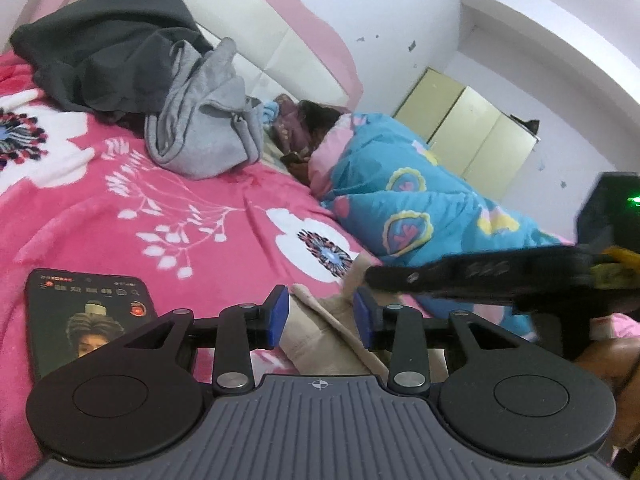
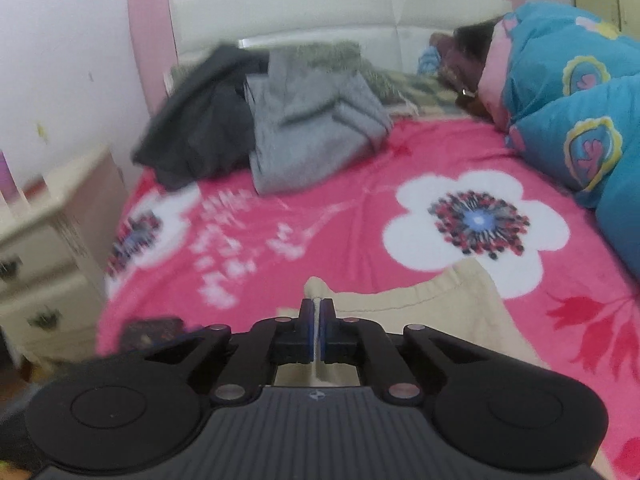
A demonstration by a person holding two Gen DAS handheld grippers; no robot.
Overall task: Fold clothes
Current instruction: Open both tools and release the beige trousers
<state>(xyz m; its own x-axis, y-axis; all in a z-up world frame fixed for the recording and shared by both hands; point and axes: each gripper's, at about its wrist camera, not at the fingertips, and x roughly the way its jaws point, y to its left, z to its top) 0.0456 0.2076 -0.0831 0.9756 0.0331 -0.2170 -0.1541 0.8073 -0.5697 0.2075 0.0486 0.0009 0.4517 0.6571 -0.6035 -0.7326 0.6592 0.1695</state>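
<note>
The right tool (image 2: 317, 312) is clamped on an edge of the beige garment (image 2: 440, 304), which lies on the pink flowered blanket (image 2: 340, 216). The left tool (image 1: 320, 312) stands apart over the same cloth (image 1: 320, 336). Likely a fold in progress; the next move needs the left to pinch. Grey (image 1: 200, 120) and dark clothes (image 1: 100, 48) wait heaped near the headboard (image 2: 320, 12)

A cream garment (image 2: 420, 312) lies flat on the pink flowered bed cover at 6 o'clock in both views, a stitched hem curving along its far edge and one edge pinched up. At 11 o'clock, near the headboard, a crumpled grey garment (image 1: 200, 120) leans against a rumpled dark one (image 1: 100, 48).
</note>
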